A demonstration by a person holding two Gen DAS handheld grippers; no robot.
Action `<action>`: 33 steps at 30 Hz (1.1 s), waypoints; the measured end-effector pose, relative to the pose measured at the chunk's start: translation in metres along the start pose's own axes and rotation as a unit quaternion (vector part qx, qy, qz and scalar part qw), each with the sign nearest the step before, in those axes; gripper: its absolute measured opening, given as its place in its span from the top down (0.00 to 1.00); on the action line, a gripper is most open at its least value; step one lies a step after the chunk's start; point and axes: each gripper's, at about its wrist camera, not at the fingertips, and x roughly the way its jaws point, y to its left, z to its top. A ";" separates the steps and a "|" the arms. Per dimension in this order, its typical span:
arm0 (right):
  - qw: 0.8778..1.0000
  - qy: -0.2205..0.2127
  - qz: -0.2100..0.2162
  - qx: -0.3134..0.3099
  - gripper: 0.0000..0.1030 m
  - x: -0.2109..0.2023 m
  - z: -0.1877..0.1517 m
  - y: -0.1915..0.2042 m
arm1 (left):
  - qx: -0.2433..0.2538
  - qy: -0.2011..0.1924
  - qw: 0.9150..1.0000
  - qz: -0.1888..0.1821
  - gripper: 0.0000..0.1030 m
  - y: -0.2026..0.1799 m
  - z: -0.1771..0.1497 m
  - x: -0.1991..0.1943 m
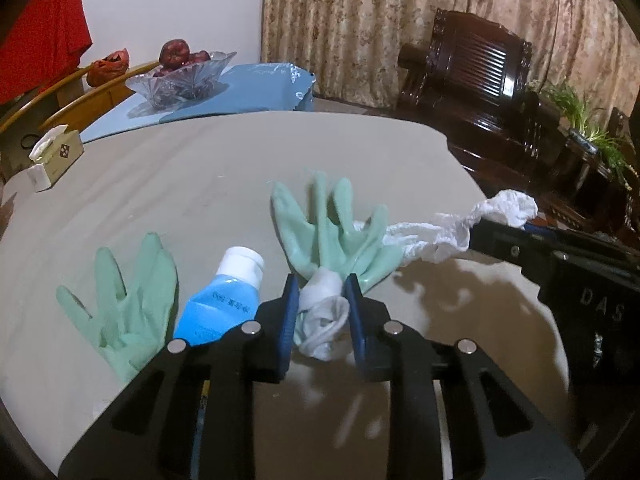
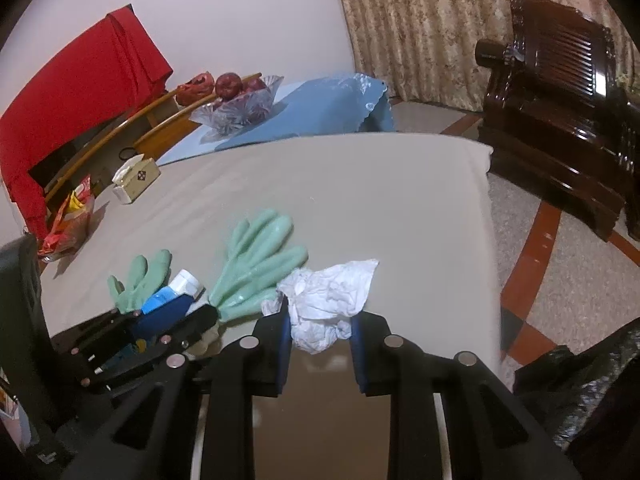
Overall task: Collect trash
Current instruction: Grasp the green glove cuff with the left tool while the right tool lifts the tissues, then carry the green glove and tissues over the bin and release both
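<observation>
The pick-up step appears to be in hand; the left gripper [image 1: 320, 312] is clenched on the white cuff of a green glove [image 1: 340, 232], just right of the blue bottle [image 1: 224, 300] on the counter [image 1: 200, 184]; the right gripper [image 2: 320, 332] is clamped on a crumpled white tissue [image 2: 332, 292], right of that bottle, past the glove; a second glove [image 1: 128, 304] lies left of the bottle; next, both loads would likely be carried to the black bag [image 2: 580, 392], far right of the bottle.

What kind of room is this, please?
Probably a home living or dining room: a dark carved wooden armchair before patterned curtains, a glass bowl of fruit and a tissue box on the cloth-covered table.
</observation>
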 end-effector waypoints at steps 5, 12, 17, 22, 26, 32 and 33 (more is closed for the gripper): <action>1.000 -0.007 -0.007 0.009 0.76 -0.013 -0.003 -0.005 | -0.011 -0.016 1.000 -0.010 0.78 -0.011 -0.005 -0.023; 1.000 0.003 -0.020 0.016 0.76 -0.020 -0.012 -0.013 | -0.007 0.030 0.999 -0.014 0.64 -0.020 -0.009 0.000; 1.000 -0.001 -0.023 0.018 0.76 -0.030 -0.011 -0.015 | -0.013 0.048 0.999 -0.018 0.66 -0.023 -0.014 0.010; 1.000 -0.009 -0.024 0.017 0.76 -0.040 -0.009 -0.014 | -0.026 0.036 0.999 -0.024 0.73 -0.023 -0.016 0.001; 0.999 -0.020 -0.024 0.016 0.76 -0.052 -0.008 -0.013 | -0.026 0.010 0.999 -0.027 0.74 -0.026 -0.009 -0.020; 0.999 -0.043 -0.024 0.012 0.76 -0.082 -0.005 -0.012 | -0.023 -0.027 0.999 -0.033 0.74 -0.033 0.007 -0.059; 0.998 -0.049 -0.025 0.011 0.76 -0.091 -0.006 -0.013 | -0.022 -0.031 0.999 -0.034 0.74 -0.035 0.009 -0.064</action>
